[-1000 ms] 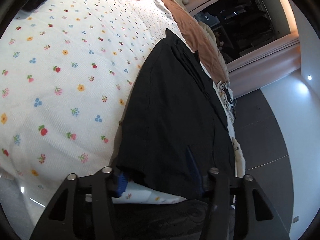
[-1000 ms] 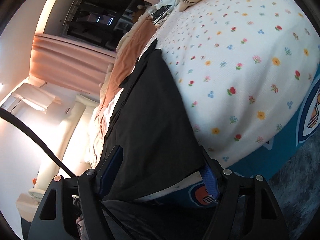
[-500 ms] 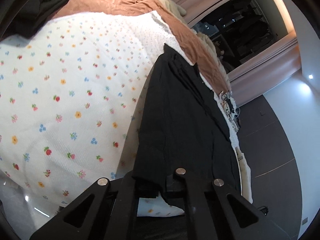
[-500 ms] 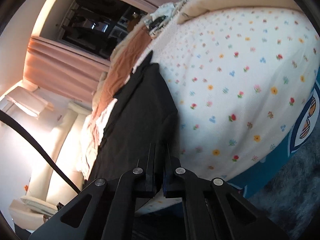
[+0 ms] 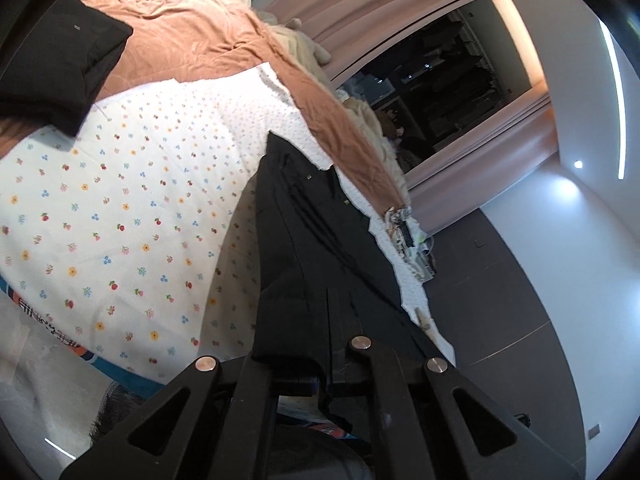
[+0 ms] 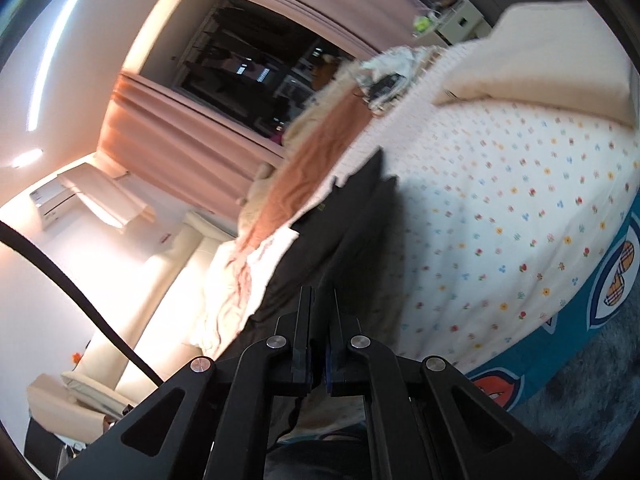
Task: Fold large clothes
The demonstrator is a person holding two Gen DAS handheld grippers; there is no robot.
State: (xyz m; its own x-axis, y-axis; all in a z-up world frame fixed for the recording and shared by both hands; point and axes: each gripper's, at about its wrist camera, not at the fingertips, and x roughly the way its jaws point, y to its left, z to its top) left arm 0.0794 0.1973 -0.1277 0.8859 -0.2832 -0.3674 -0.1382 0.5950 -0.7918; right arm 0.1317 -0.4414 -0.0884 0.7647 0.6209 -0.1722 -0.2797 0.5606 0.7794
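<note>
A long black garment point(image 5: 316, 240) stretches away from me across a bed with a white floral sheet point(image 5: 132, 208). Its near hem is pinched in my left gripper point(image 5: 326, 320), which is shut on the cloth and holds it raised off the sheet. In the right wrist view the same black garment point(image 6: 340, 224) runs up from my right gripper point(image 6: 320, 320), also shut on its near edge and lifting it. The far end of the garment still rests on the floral sheet point(image 6: 520, 208).
A rust-brown blanket point(image 5: 192, 36) and a folded black item point(image 5: 60, 64) lie at the bed's far side. Pink curtains point(image 5: 380, 12) frame a dark window. Dark floor point(image 5: 500, 300) runs along the right of the bed. A cream pillow point(image 6: 552, 60) sits on the bed.
Both grippers closed on the garment's near edge, then rose and lifted it off the sheet. More of the room beyond the bed has come into view.
</note>
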